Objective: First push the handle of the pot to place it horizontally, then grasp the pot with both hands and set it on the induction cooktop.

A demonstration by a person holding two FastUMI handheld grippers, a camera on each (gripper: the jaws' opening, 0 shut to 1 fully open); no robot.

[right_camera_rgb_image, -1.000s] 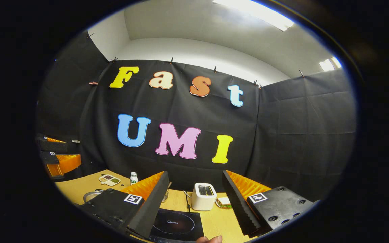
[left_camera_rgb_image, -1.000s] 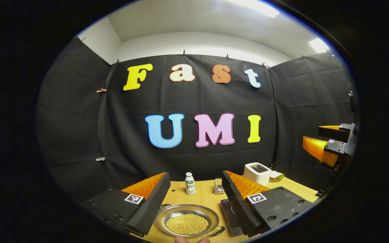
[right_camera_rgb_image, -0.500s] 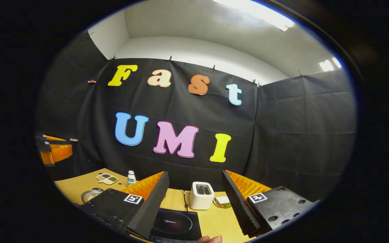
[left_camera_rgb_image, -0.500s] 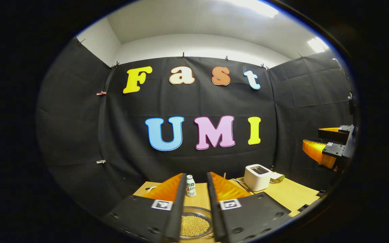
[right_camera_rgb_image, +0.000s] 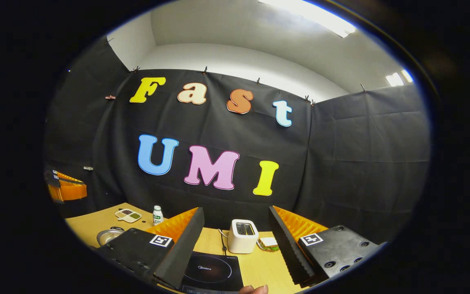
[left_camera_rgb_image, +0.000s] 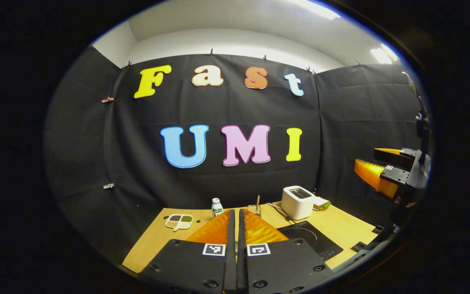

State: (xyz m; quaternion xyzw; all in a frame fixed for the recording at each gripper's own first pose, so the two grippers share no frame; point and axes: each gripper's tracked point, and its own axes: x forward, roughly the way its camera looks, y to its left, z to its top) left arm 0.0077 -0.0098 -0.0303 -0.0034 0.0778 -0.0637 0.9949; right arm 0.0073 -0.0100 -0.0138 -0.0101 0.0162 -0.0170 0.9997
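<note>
On table left of cooktop (right_camera_rgb_image: 212,272): steel pot (right_camera_rgb_image: 108,236), likely rigid, slick; grab rim both sides. Left gripper (left_camera_rgb_image: 236,228) closed empty, right gripper (right_camera_rgb_image: 237,228) open.

Wooden table (left_camera_rgb_image: 353,228) — cooktop (right_camera_rgb_image: 212,272), toaster (right_camera_rgb_image: 242,236)

Black cloth walls (right_camera_rgb_image: 361,163) pinned with small clips enclose the booth on three sides. Above them rise a plain white wall (left_camera_rgb_image: 235,41) and a white ceiling with bright strip lights (right_camera_rgb_image: 312,16). A light wooden bench (left_camera_rgb_image: 153,241) stands below.
</note>
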